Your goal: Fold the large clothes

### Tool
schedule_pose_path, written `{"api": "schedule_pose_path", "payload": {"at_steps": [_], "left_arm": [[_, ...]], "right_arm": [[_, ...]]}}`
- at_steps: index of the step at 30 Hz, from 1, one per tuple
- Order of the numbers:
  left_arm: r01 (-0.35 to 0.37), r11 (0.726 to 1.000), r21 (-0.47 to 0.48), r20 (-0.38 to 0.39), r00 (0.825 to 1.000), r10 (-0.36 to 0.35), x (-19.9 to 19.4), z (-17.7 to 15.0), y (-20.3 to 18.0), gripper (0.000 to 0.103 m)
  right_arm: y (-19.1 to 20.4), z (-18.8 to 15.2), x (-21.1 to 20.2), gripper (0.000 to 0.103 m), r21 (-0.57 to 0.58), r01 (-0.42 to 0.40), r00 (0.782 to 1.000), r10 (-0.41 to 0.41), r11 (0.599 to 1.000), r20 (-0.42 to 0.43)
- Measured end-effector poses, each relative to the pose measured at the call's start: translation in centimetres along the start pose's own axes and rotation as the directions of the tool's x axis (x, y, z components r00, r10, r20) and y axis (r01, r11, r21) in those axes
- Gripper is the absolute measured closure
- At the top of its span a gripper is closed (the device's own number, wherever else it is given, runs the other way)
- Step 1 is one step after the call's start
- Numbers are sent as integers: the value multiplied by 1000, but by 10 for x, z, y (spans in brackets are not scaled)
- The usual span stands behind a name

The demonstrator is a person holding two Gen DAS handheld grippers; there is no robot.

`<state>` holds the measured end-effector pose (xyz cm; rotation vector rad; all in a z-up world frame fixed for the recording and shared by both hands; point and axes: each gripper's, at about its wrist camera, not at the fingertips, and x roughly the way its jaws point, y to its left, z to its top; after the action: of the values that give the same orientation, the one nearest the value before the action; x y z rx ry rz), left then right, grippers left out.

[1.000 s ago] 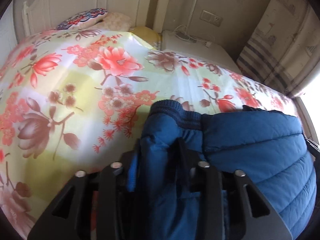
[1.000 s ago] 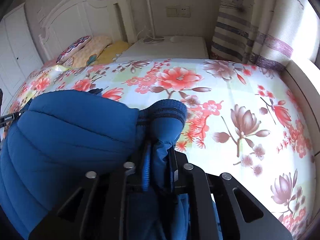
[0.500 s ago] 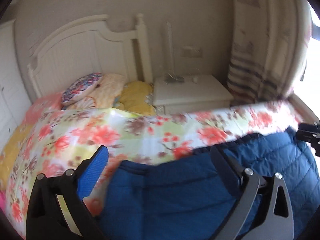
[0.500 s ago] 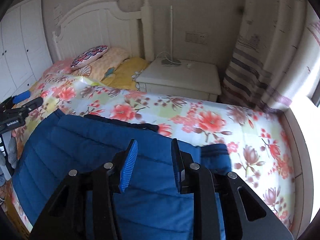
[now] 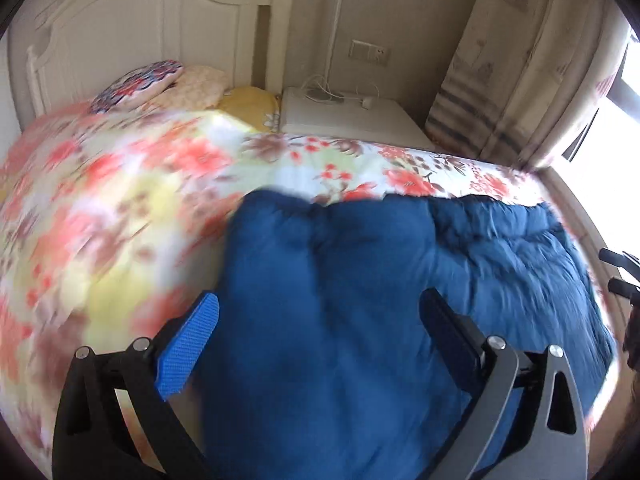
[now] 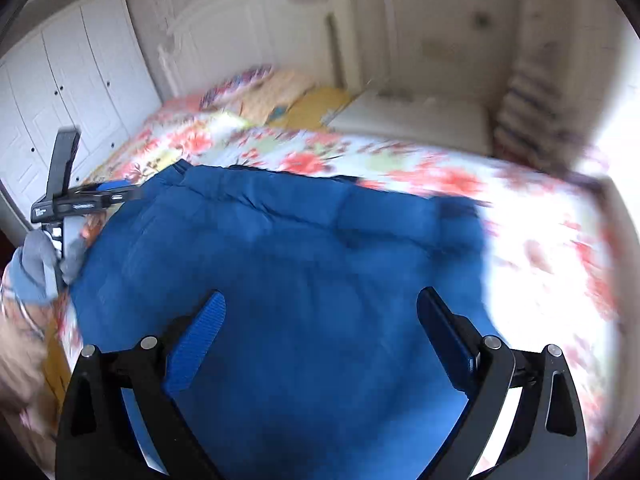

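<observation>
The main risk, as I judge it, is that the jacket (image 5: 360, 320) springs back: its padding is thick and puffy, so a fold left unpressed could unroll, or a corner could slide toward the near edge of the bed (image 5: 120, 208), where the satiny floral cover looks slick. A grab through several padded layers could also drag the lower layer and skew the fold. Both claws are released: the left gripper (image 5: 318, 320) has its jaws spread wide with nothing between them, and the right gripper (image 6: 320, 312) is spread just as wide and empty, each hovering above the blue cloth. The jacket lies on the near part of the bed, a broad blue quilted slab with stitched seams across it; in the right wrist view a darker ribbed cuff (image 6: 456, 210) shows at its far right corner. It looks folded at least once, though blur hides the edges. The pillows (image 5: 136, 86) lie far left by the headboard, well apart from it.
</observation>
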<state>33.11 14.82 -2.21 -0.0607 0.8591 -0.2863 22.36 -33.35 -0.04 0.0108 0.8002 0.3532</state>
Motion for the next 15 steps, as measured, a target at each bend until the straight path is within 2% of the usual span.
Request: {"api": "schedule_pose_path", "payload": {"at_steps": [3,5,7,10,11,12,13,15], "left_arm": [[58,996,-66,-4,998,-59,-40,-54,41,3],[78,993,-91,-11,997,-80,-50,-83,55,3],[78,992,-96,-11,997,-80,-55,-110,63,3],[144,980,-140,6,990,-144,-51,-128,65,3],[159,976,-148,9,987,-159,-47,-128,62,3],[176,973,-149,7,984,-177,-43,-127,56,4],[186,971,-152,0,982,-188,-38,-124,51,9],[197,962,-187,-25,978,-205,-31,-121,42,24]], "right_arm": [[-24,-71,-53,10,45,-4,999,2,999,48],[-30,-110,-65,10,67,-19,998,15,998,53],[-31,-133,-67,10,92,-62,997,57,994,55],[-19,-142,-59,12,78,-102,993,97,992,67],[-13,-140,-52,20,50,-99,994,97,994,53],[-9,-140,-48,33,34,-103,994,102,994,39],[-6,-139,-41,36,25,-110,994,109,994,21],[-3,-141,-35,48,37,-113,994,113,993,6]]}}
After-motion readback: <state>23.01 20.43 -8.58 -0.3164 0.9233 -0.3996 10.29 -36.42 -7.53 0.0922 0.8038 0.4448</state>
